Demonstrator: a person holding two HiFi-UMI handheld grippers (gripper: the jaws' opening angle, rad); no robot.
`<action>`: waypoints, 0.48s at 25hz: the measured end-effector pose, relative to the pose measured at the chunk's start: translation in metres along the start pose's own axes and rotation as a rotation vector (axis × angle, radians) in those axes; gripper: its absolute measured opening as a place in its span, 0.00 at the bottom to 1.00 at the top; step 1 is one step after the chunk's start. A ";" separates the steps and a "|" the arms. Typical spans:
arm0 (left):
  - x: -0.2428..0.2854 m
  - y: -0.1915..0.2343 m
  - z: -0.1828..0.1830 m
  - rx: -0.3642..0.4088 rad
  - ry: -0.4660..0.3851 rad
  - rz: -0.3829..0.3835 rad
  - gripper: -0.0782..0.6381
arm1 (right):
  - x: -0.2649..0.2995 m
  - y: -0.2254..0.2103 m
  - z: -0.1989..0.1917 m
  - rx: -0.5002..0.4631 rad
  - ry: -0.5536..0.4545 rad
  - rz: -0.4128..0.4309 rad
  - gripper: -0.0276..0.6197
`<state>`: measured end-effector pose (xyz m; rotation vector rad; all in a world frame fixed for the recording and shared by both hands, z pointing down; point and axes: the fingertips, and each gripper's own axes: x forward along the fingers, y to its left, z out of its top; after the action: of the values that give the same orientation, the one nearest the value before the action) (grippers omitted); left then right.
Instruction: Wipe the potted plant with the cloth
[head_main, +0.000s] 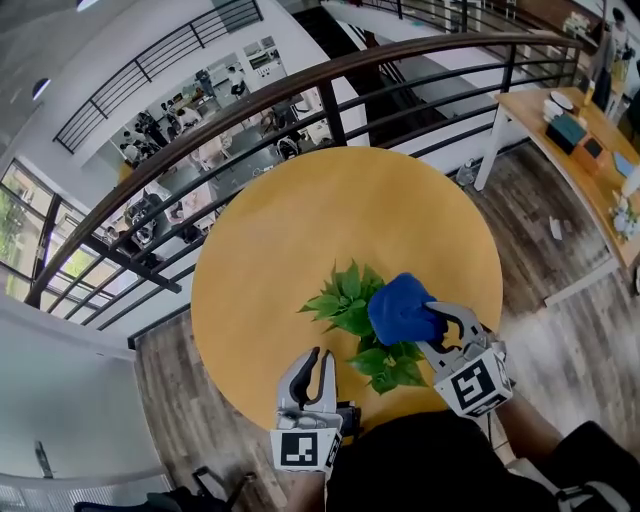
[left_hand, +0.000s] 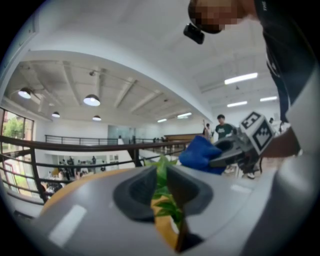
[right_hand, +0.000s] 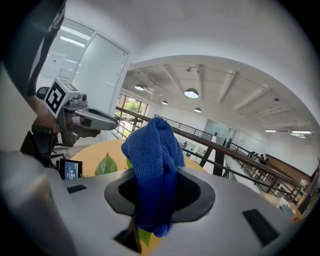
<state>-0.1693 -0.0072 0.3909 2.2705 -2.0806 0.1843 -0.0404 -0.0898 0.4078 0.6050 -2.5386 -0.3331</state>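
Presently, we hold one item and face another.

- Right gripper (head_main: 438, 322): clenched on a bunched blue cloth (head_main: 402, 308), which stands up out of the jaws and overhangs their tips.
- Left gripper (head_main: 316, 358): released, jaws a narrow gap apart, nothing pinched. Leaves show through the gap, just beyond the tips.
- Potted plant (head_main: 350, 300): on the round yellow table (head_main: 300, 220), between our two grippers. It lies ahead and right of the left one, ahead and left of the right one. Foliage hides the pot.
- Cloth to plant: the bundle sits over the leaves nearest the right gripper; whether it touches them we cannot tell. We judge that this hand does the wiping.
- Pose: right gripper tilts somewhat downward toward the leaves; left gripper points roughly level.
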 end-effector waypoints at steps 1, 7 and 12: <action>0.001 -0.002 -0.001 -0.002 0.004 -0.005 0.19 | 0.002 0.005 -0.005 0.008 0.011 0.019 0.25; 0.006 -0.015 -0.013 -0.019 0.038 -0.076 0.29 | 0.003 0.033 -0.022 0.108 0.023 0.138 0.25; 0.015 -0.033 -0.038 -0.027 0.118 -0.198 0.40 | -0.018 0.014 -0.001 0.222 -0.091 0.112 0.25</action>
<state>-0.1367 -0.0140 0.4312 2.3676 -1.7793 0.2708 -0.0304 -0.0695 0.4060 0.5370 -2.7056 -0.0392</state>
